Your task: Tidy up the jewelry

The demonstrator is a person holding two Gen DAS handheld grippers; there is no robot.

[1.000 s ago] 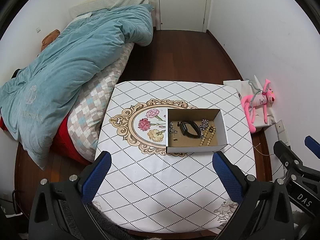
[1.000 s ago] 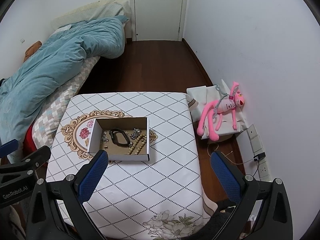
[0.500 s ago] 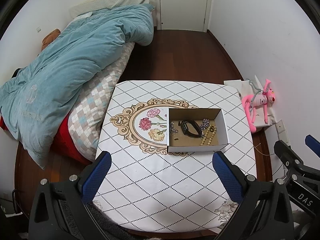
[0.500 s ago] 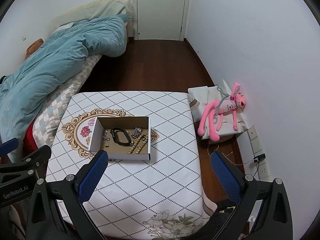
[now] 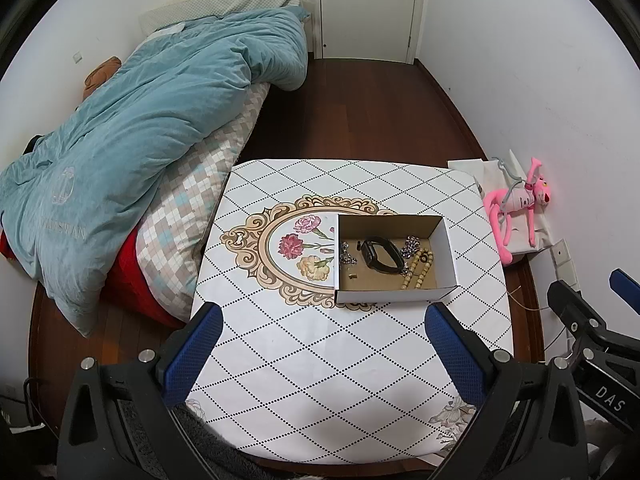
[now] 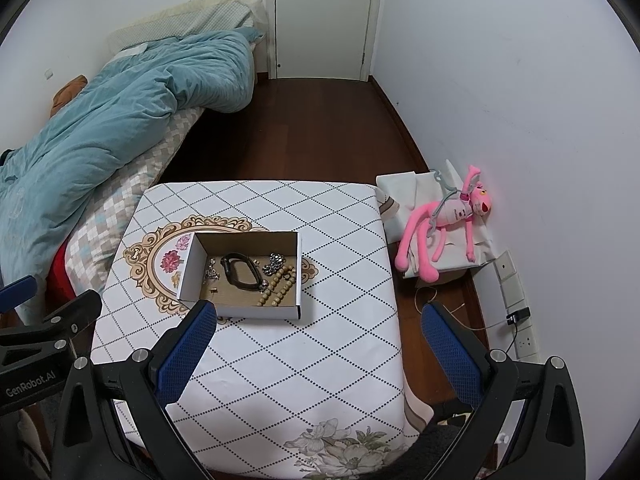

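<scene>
A white cardboard box (image 5: 448, 248) sits on the table (image 5: 320, 360); it also shows in the right wrist view (image 6: 298, 276). Inside lie a black band (image 5: 382, 258), a wooden bead string (image 5: 418, 270), silver chains (image 5: 412, 245) and small pieces (image 5: 347, 256). The band (image 6: 240, 270) and beads (image 6: 278, 284) show in the right wrist view too. My left gripper (image 5: 322, 320) is open and empty, held above the table's near side. My right gripper (image 6: 316, 326) is open and empty, to the right of the left one.
The table wears a diamond-pattern cloth with a floral medallion (image 5: 288, 248). A bed with a teal duvet (image 5: 140, 120) stands left. A pink plush toy (image 6: 444, 220) lies on white bags at the right wall. Wall sockets (image 6: 516, 300) and a door (image 6: 324, 20) are behind.
Both grippers have drifted slightly back and up; the box looks a little farther off. Nothing on the table has moved.
</scene>
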